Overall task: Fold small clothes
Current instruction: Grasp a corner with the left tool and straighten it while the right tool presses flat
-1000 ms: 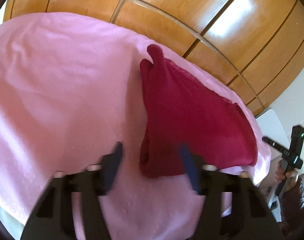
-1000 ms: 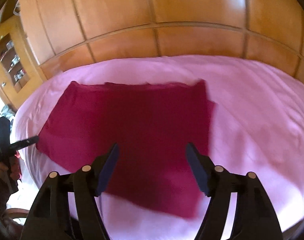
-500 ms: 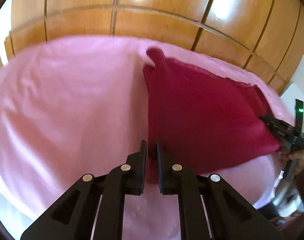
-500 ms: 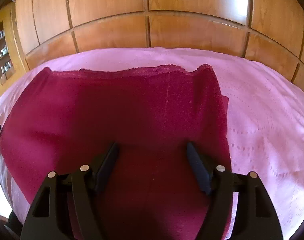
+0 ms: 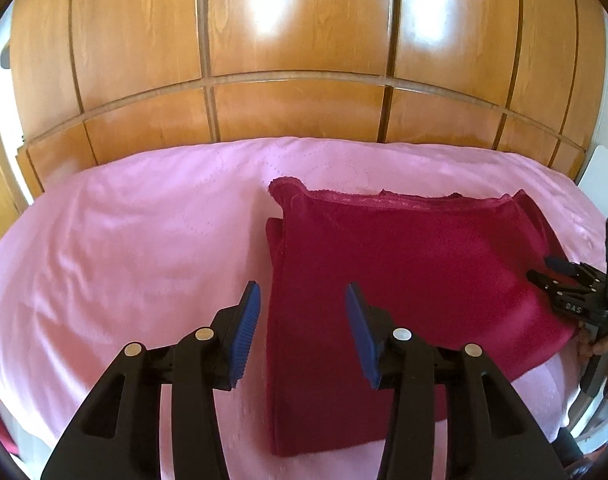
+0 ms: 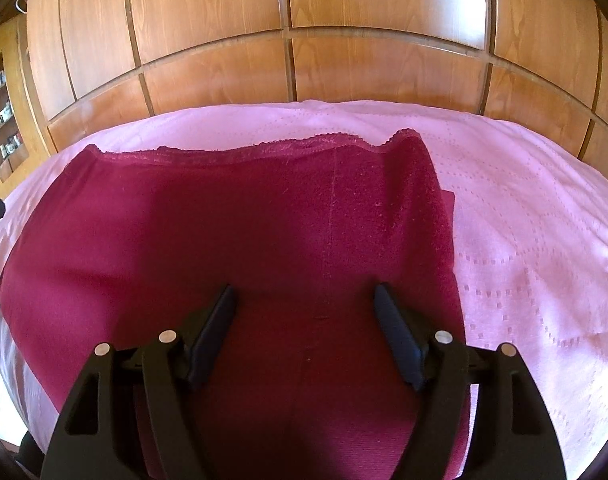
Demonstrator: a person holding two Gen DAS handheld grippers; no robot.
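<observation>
A dark red garment (image 5: 403,276) with a lace far edge lies flat, folded over, on the pink bed cover (image 5: 144,248). My left gripper (image 5: 300,312) hovers over the garment's left edge. Its jaws are opening and nothing is pinched between the blue pads (image 5: 246,320). In the right wrist view the garment (image 6: 232,232) fills the middle, and my right gripper (image 6: 304,308) stands open just above its near part, gripping nothing. The right gripper (image 5: 559,280) also shows at the garment's right corner in the left wrist view.
A wooden panelled wall (image 5: 296,104) rises directly behind the bed. Shelves with small items (image 6: 4,128) stand at the far left. A hand (image 5: 599,348) holds the right gripper at the bed's right side, near a white surface (image 5: 603,176).
The left gripper closed at the garment's left edge, then opened and drew up and back. The right gripper came down close over the garment and has since held still.
</observation>
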